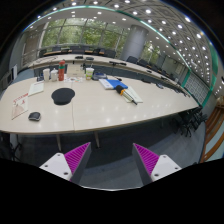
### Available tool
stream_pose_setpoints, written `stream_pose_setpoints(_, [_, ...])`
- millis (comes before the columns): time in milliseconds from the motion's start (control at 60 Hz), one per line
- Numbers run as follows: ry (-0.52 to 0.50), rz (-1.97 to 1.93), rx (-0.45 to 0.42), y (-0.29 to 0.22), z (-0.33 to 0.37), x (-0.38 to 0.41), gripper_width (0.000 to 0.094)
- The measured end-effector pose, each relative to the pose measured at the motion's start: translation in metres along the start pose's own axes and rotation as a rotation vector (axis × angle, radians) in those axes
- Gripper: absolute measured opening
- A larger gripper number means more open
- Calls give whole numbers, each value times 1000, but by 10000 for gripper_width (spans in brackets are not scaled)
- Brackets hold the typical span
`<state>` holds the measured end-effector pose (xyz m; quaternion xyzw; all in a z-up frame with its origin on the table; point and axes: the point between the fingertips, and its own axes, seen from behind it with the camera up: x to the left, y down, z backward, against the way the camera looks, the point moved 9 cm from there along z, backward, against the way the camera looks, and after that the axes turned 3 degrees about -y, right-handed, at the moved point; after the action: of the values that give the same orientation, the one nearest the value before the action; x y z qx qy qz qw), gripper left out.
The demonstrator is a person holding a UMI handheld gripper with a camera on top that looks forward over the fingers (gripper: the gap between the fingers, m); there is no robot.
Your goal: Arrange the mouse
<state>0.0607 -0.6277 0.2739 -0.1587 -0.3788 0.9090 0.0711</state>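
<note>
A small dark mouse (34, 116) lies near the front left corner of the long white table (100, 108). A round black mouse pad (63, 96) lies on the table beyond it, a little to the right. My gripper (112, 160) is held well back from the table, above the floor, with nothing between its fingers. The two magenta pads (76, 157) stand wide apart, so the gripper is open and empty.
Papers (30, 92) lie on the table's left end. A blue and white bundle with a dark tool (120, 88) lies at the table's middle right. Bottles and boxes (60, 73) stand along the far edge. Office chairs (190, 115) and more desks stand beyond, to the right.
</note>
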Motion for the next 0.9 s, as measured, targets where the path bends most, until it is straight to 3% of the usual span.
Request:
stream_pose_setpoints(267, [-100,23,6,27,-53,113,851])
stream_pose_setpoints(433, [-237,-11,0,28,-92,213,855])
stream_pose_setpoints(667, [-405,95,-55,-1,-156,344,857])
stream_pose_setpoints(900, [-451,170,-72,-27,-215,412,858])
